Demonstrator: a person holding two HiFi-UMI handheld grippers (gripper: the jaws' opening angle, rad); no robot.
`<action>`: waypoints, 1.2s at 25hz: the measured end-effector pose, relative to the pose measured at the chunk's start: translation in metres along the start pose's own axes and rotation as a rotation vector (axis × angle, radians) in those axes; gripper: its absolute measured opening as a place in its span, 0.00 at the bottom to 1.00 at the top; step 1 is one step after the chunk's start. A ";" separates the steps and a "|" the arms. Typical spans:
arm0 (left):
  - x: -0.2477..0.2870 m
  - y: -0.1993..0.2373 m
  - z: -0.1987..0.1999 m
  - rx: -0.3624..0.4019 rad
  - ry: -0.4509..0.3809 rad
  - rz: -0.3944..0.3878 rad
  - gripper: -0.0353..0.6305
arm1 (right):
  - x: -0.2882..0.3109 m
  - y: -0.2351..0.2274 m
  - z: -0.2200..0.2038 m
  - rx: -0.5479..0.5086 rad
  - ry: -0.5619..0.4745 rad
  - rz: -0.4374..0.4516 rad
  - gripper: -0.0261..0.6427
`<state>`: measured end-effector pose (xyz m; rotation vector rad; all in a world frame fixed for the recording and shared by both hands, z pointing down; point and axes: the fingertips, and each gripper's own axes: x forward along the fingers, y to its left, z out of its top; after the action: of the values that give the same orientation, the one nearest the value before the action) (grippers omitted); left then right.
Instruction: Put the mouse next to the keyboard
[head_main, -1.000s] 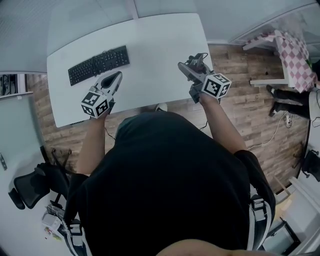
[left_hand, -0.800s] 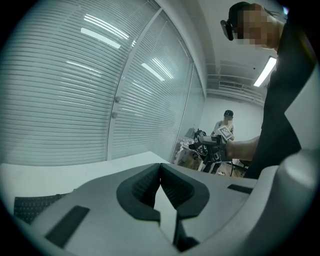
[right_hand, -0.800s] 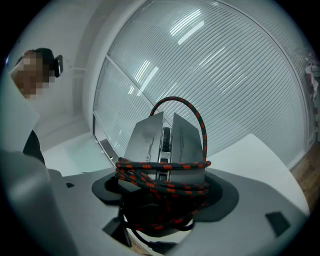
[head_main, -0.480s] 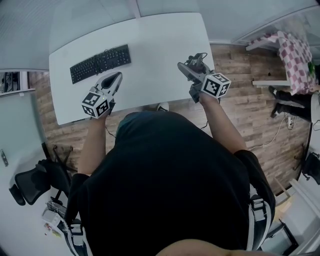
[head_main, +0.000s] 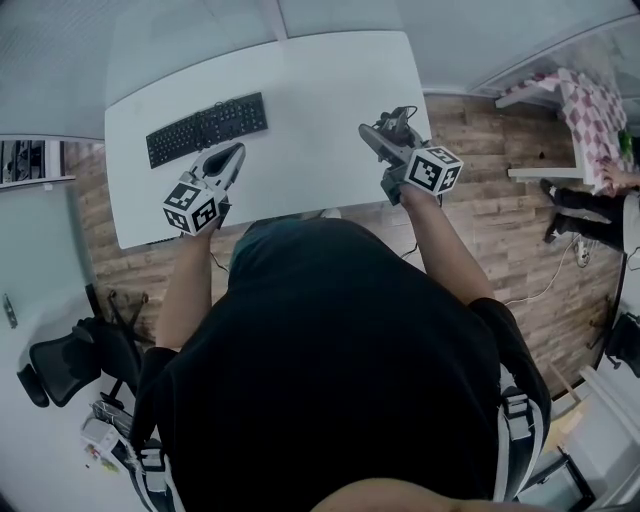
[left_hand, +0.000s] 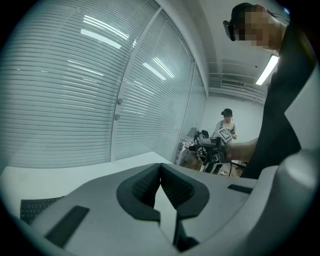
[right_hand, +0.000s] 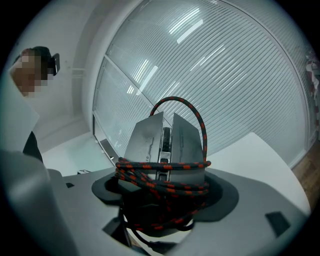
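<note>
A grey mouse (right_hand: 162, 145) wound in its red-and-black braided cable sits upright between the jaws of my right gripper (right_hand: 161, 172), which is shut on it. In the head view that gripper (head_main: 385, 135) hovers over the white table's right edge with the mouse (head_main: 394, 127) in it. The black keyboard (head_main: 206, 129) lies at the table's left, slanted. My left gripper (head_main: 228, 160) hangs just below the keyboard's right end, jaws shut with nothing between them (left_hand: 160, 182). A corner of the keyboard (left_hand: 35, 209) shows at the lower left of the left gripper view.
The white table (head_main: 320, 90) stands against a wall of blinds. Wooden floor (head_main: 500, 230) lies to the right, with a checkered cloth table (head_main: 580, 110) beyond. A black office chair (head_main: 70, 365) stands at lower left. Another person (left_hand: 227, 125) stands far off.
The view has shifted slightly; both grippers hold nearly the same places over the table, the right still carrying the mouse.
</note>
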<state>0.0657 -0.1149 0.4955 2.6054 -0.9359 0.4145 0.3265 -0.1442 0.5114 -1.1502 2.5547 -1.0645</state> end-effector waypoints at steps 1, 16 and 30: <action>0.000 0.003 0.003 -0.002 -0.004 0.005 0.09 | 0.003 -0.001 0.001 -0.001 0.006 0.001 0.62; -0.038 0.085 -0.001 -0.043 -0.039 0.030 0.09 | 0.084 0.020 -0.008 -0.030 0.055 -0.026 0.62; -0.075 0.134 -0.007 -0.074 -0.057 0.081 0.09 | 0.115 0.024 -0.016 -0.025 0.077 -0.067 0.62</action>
<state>-0.0789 -0.1680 0.5020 2.5313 -1.0574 0.3218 0.2260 -0.2056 0.5246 -1.2328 2.6124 -1.1154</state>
